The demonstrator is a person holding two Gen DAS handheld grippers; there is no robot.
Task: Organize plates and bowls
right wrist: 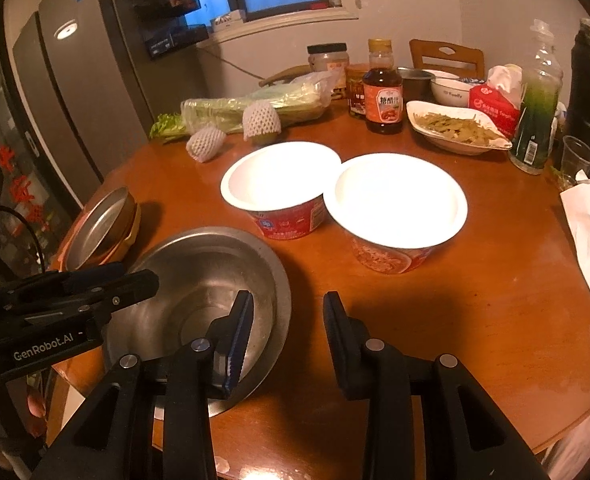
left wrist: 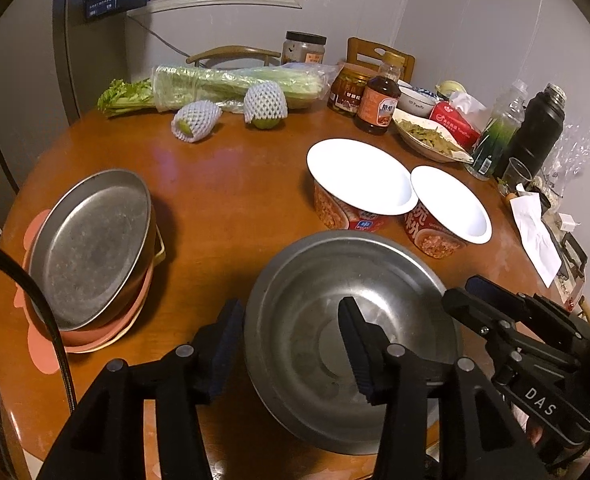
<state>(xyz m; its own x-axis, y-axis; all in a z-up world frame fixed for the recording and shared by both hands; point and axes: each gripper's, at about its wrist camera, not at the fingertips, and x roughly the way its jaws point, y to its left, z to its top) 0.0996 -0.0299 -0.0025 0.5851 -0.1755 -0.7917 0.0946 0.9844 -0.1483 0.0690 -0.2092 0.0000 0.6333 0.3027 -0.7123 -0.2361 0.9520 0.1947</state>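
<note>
Steel bowl [left wrist: 347, 344] rim sits between the left gripper's [left wrist: 291, 344] spread fingers; right gripper [right wrist: 289, 334] also gapes.

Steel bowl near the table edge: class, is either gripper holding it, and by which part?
Neither. The left gripper and right gripper each straddle the steel bowl's rim, open, not clamped.

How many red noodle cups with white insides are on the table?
2. One noodle cup stands toward the middle of the table, the other noodle cup right beside it on its right, rims touching or nearly. None appear hidden.
</note>
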